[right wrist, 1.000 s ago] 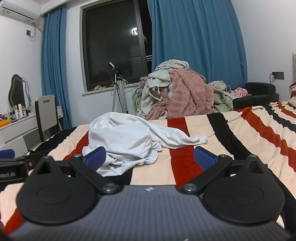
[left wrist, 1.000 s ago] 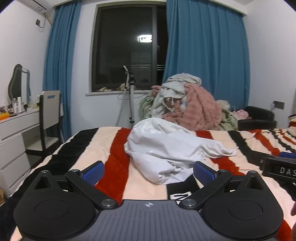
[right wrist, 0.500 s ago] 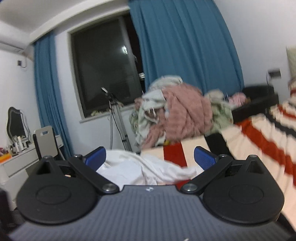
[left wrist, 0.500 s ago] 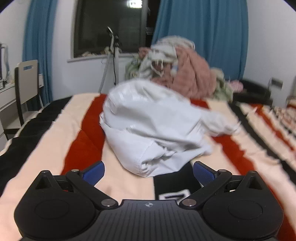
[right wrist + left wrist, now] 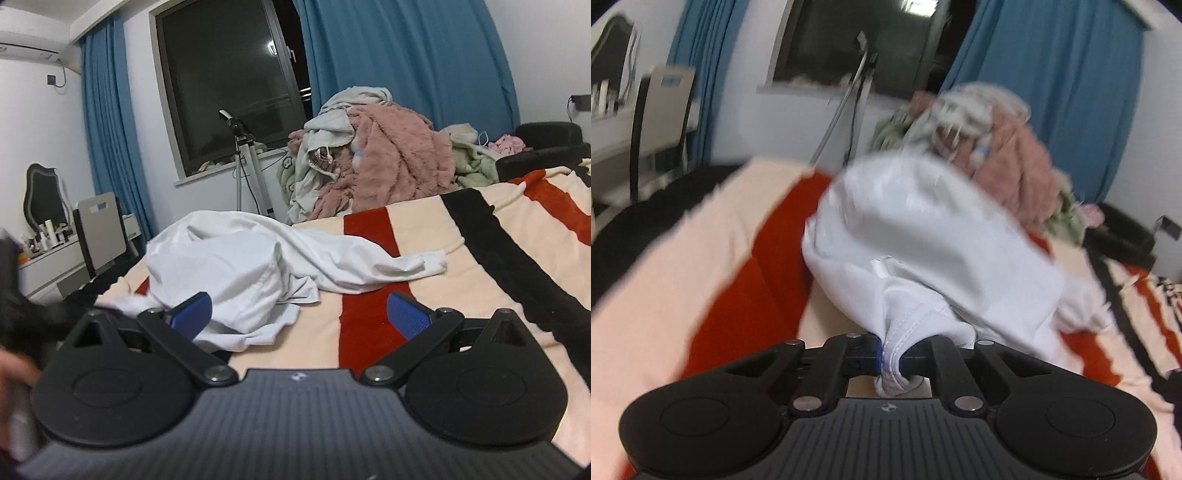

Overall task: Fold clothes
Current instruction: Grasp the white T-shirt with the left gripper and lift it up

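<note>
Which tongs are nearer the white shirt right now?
Left. The left tongs are shut on a hem of the white shirt. The right tongs are open, short of it, with nothing between them.

White garment (image 5: 236,273): thin, smooth woven cloth with a faint sheen and stitched hems, crumpled on the blanket.
Blanket (image 5: 461,266): soft, matt fleece in cream, red and black stripes.
Left gripper (image 5: 891,359): matt black plastic arms, bright metal rivets, pads pinched together on a hem of the white garment.
Right gripper (image 5: 299,314): matt black plastic, ribbed grey body; blue pads (image 5: 408,314) finely textured, set wide apart.
Pink throw (image 5: 399,158): shaggy, fuzzy plush, heaped behind the blanket.
Curtains (image 5: 399,55): matt blue cloth.
</note>
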A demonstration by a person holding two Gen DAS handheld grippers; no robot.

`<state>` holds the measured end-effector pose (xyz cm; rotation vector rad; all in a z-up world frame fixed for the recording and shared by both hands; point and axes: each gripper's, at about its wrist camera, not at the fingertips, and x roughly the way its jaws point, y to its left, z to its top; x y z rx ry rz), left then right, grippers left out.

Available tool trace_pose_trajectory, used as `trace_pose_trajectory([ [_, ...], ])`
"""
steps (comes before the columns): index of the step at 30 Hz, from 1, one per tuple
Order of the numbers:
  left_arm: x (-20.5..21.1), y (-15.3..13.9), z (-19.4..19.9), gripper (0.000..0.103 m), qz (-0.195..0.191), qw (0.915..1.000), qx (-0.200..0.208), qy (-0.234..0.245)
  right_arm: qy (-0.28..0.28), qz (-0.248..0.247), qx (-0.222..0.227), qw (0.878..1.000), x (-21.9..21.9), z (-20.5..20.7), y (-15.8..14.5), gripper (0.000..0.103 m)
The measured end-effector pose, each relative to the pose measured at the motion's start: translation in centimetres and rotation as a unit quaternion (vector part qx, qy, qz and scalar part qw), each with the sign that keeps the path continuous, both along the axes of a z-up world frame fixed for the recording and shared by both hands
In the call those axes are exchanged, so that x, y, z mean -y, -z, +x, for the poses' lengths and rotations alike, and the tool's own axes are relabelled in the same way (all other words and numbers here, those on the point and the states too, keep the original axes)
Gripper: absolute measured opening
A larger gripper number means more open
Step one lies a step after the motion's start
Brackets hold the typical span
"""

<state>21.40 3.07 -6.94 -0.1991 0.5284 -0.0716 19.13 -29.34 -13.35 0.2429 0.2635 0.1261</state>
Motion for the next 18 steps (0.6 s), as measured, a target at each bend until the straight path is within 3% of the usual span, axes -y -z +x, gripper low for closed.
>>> trace_pose_trajectory([
  [6, -4.3, -6.0, -7.5, 0.005, -0.037, 0.9972, 0.063, 0.018, 0.031, -0.016, 0.029, 0.999, -0.2, -1.5, 1.0, 0.103],
  [11, -9.8, -8.8, -14.9, 0.005, -0.105, 0.9913, 0.079, -0.013, -0.009, -0.088, 0.047, 0.995, -3.8, -3.6, 0.8, 0.103],
  [14, -13.3, -9.4, -16.0, 0.005, -0.159, 0.9841, 0.074, -0.026, -0.048, -0.149, 0.038, 0.987, -6.8, -5.1, 0.3, 0.103],
  [18, -16.0, -8.8, -15.4, 0.006, -0.168, 0.9826, 0.075, -0.027, -0.091, -0.207, 0.001, 0.974, -12.0, -5.8, -0.3, 0.103],
])
